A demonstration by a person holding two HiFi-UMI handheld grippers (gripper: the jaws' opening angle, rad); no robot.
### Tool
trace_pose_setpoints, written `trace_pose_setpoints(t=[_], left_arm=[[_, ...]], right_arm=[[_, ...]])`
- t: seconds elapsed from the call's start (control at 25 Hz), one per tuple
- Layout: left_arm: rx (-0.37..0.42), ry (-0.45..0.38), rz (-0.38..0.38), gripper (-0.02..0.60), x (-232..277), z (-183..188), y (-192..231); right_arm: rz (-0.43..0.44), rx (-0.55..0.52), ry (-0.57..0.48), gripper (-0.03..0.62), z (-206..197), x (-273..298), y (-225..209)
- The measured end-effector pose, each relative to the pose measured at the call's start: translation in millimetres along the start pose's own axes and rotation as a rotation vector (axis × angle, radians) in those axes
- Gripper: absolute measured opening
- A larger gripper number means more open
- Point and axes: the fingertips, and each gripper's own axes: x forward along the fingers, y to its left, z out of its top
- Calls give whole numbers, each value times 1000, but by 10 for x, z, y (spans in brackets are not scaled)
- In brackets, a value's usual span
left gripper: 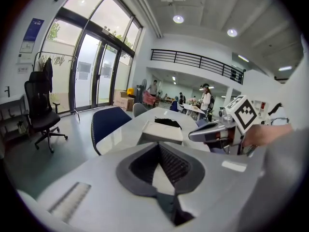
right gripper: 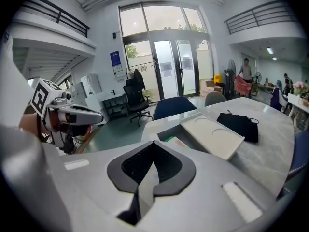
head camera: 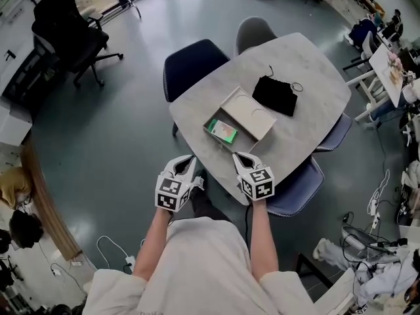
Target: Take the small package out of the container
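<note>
With fingers clenched empty, the left gripper [head camera: 189, 159] and right gripper [head camera: 237, 155] may merely shove the small package [head camera: 222, 131] about its container [head camera: 207, 127].

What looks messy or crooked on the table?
Nothing is spilled or broken. The only thing askew is the white lid. It lies tilted across part of the container, so the small package shows in the open part. A black pouch lies nearby, a bit crumpled.
</note>
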Motion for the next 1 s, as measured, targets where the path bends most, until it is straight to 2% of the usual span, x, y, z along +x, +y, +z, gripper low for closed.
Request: trace_pose_setpoints(t=[0.28,0.44,0.8,1.0], left_arm=[[6,8,-20,52,449,237,272],[27,14,-43,52,710,361,356],[109,93,-122,52,1135,538,448],[115,106,-116,52,1228,557,554]], right_arm=[[13,-156,192,2,-37,412,-321],[15,-228,259,2,-4,584,-532],[64,-249,346,2,-120,1089,-644],[77,-279,386,2,-158,1234,-660]])
